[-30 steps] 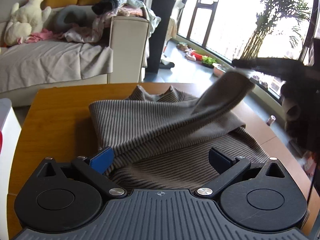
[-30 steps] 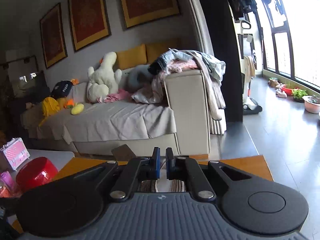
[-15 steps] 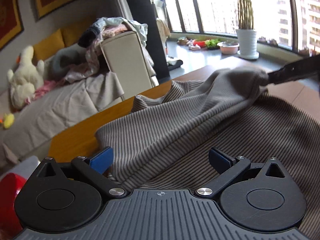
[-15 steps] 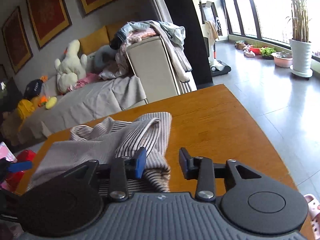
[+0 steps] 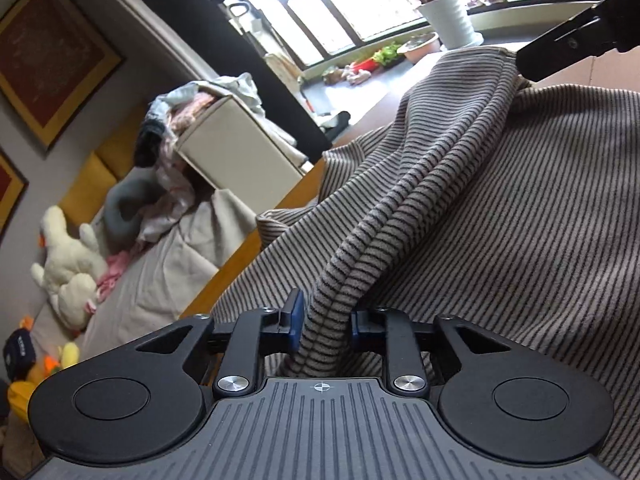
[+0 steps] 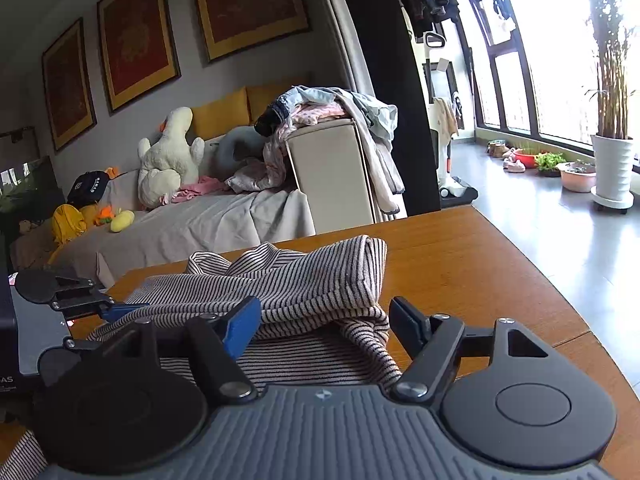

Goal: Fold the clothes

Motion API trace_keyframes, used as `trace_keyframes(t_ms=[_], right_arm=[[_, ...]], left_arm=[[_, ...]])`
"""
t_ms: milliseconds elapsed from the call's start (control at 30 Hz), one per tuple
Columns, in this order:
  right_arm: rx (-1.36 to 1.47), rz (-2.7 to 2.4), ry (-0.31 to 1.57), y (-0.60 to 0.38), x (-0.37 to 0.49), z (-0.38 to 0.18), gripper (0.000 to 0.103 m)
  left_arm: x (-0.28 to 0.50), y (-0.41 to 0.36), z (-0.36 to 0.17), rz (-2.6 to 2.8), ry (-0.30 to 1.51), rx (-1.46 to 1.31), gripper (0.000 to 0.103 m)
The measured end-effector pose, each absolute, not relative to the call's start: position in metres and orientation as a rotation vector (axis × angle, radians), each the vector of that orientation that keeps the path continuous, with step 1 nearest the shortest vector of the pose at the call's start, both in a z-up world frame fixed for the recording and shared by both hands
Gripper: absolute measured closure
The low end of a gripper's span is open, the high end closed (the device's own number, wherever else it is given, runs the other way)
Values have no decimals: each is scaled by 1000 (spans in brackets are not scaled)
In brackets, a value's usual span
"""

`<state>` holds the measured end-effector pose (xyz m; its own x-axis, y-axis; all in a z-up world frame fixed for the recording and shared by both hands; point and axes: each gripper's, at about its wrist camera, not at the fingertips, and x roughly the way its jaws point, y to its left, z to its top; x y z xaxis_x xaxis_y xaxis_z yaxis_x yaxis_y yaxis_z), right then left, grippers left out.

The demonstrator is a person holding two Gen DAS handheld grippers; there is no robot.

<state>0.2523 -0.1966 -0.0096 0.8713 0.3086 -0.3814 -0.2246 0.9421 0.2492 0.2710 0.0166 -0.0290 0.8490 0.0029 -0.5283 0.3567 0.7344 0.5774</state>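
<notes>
Left gripper [image 5: 324, 320] is closing, pads pinched on a bunched ridge of the striped sweater [image 5: 500, 200] to hold the fold. Right gripper [image 6: 324, 326] is opening – sweater between the jaws, on the table [image 6: 460, 256].

We see the left gripper [image 5: 324, 320] as a black body with a grey ribbed plate in the middle, which carries a small white cross mark. On each side there is a round black disc with a raised circle. Two black link bars are fixed with silver screws, and the fingers [image 5: 295, 314] have blue pads. The right gripper [image 6: 324, 320] has the same build: grey ribbed plate, black discs, silver screws, one blue pad [image 6: 240, 326] showing.
</notes>
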Motion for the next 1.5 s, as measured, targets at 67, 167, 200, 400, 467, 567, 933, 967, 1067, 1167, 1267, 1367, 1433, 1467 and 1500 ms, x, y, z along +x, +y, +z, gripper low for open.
trace_keyframes(t_ms=[67,167,200,400,467,567,933,967,1067,1167,1267,1367,1433,1467,1500], right_arm=[[198,283,440,-196,252,-12,31],[191,287,464,-194,256,-13,31],[188,286,474,-193,258,-13,31],[170,345,493,-185,275,6,31],[212,367,526,-182,296,13,37],[203,352,608,-170,336,7,50],[84,486,382,-142,360,83,97],[80,464,378,-147,364,82,97],[70,379,487,-161,371,43,97],[65,313,599,-172,368,-4,96],[61,282,603,-174,355,-14,92],[14,268,555,-169,342,5,43],[14,300,494,-165,329,21,6],[30,326,464,-162,323,28,0],[59,358,441,-161,319,34,0]], left_arm=[[274,25,-25,-181,539,703,82],[275,37,-22,-160,555,675,82],[273,37,-23,-162,558,683,82],[255,44,-22,-219,556,616,51],[253,50,-15,-246,558,548,31],[250,59,-3,-271,554,449,21],[261,97,27,-313,574,-8,7],[264,101,28,-300,577,-46,6],[270,111,31,-278,577,-144,5],[277,112,33,-304,573,-200,5],[290,107,21,-331,610,-240,4],[305,102,1,-309,662,-257,4],[306,101,-12,-293,659,-237,4],[304,100,-16,-295,641,-220,3],[302,98,-19,-301,628,-193,1]])
